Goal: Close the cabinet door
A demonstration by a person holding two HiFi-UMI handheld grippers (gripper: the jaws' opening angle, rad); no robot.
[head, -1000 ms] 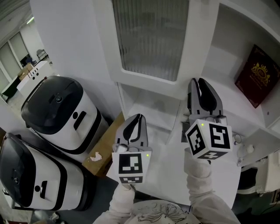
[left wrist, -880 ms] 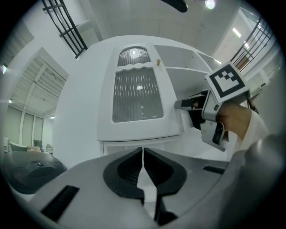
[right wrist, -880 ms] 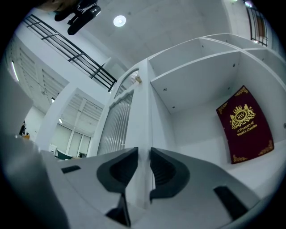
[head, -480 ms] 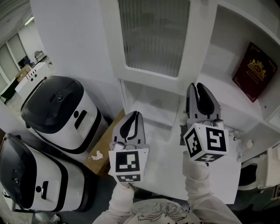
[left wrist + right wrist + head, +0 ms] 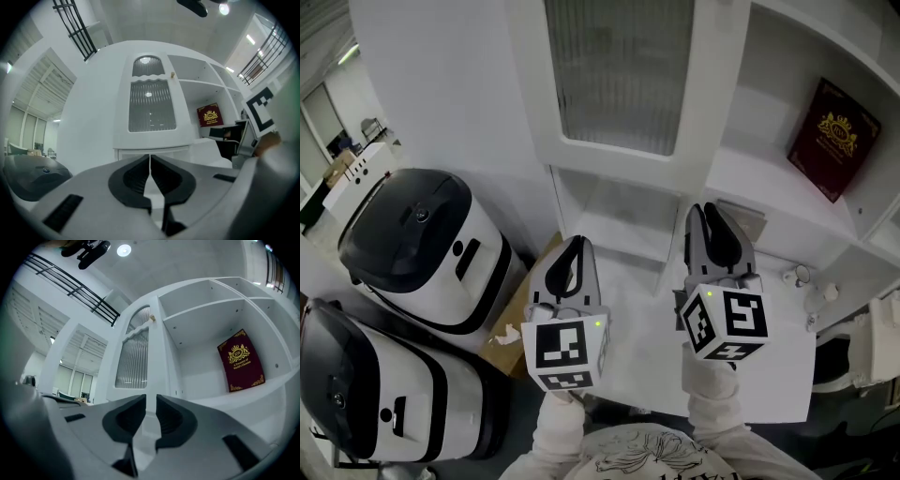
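The white cabinet door (image 5: 619,75) with ribbed glass stands upright at the top centre, also seen in the left gripper view (image 5: 151,105) and the right gripper view (image 5: 133,357). It looks near flush with the cabinet front; I cannot tell whether a gap remains. A small knob (image 5: 152,318) sits on its edge. My left gripper (image 5: 575,242) is below the door, apart from it, its jaws (image 5: 150,157) together and empty. My right gripper (image 5: 710,209) points at the cabinet's lower part; its jaws (image 5: 151,397) are closing with a narrow gap and nothing between them.
A dark red book (image 5: 828,139) leans in the open shelf at the right. A white ledge (image 5: 759,366) lies under the grippers, with small items (image 5: 797,275) at its right end. Two black-and-white machines (image 5: 422,244) (image 5: 366,394) and a cardboard box (image 5: 520,319) are at the left.
Both grippers have drawn back from the cabinet, lower in the picture; the right one sank more. The right jaws have narrowed a little.
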